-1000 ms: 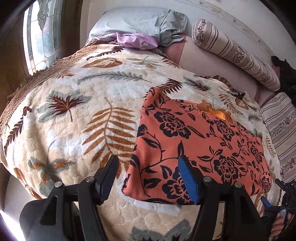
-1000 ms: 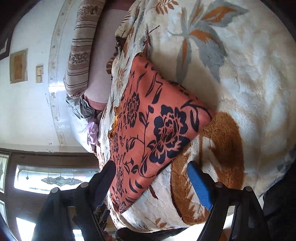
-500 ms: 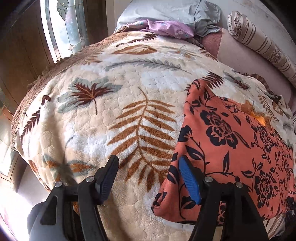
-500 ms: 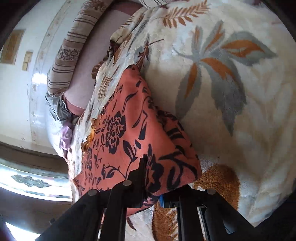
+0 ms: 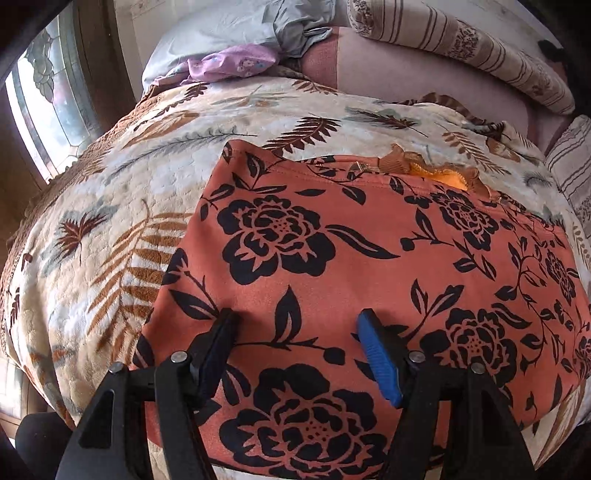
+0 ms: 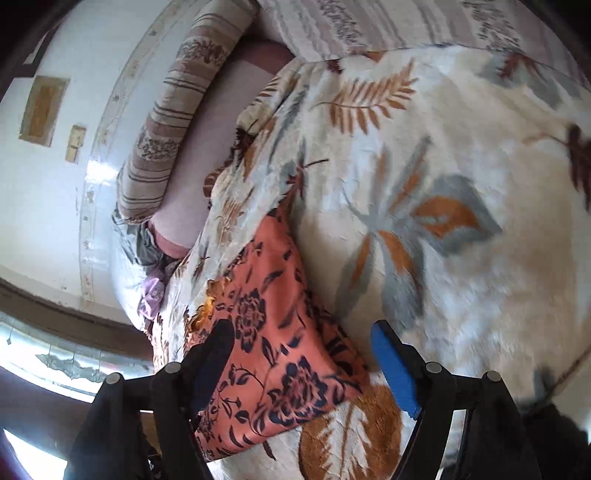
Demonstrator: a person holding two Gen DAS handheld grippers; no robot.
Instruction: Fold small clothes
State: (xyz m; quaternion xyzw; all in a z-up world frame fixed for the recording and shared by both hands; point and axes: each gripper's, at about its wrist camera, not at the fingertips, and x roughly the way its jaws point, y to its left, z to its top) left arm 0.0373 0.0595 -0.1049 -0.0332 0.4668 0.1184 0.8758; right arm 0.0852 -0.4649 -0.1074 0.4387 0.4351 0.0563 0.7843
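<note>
An orange garment with a black flower print [image 5: 354,258] lies folded flat on a leaf-patterned blanket [image 5: 122,221]. A bit of yellow-orange frill [image 5: 443,175] shows at its far edge. My left gripper [image 5: 295,325] is open and empty, its fingers over the garment's near part. In the right wrist view the same garment [image 6: 269,332] lies at lower left. My right gripper [image 6: 303,336] is open and empty, spread over the garment's near corner.
Striped bolsters [image 5: 461,40] and a grey pillow [image 5: 229,29] with a lilac cloth [image 5: 236,62] lie at the bed's head. A window [image 5: 48,96] is at the left. The white wall [image 6: 55,166] is behind the bed.
My right gripper was shut on the garment's corner half a second ago and is open now. My left gripper has moved right, over the garment.
</note>
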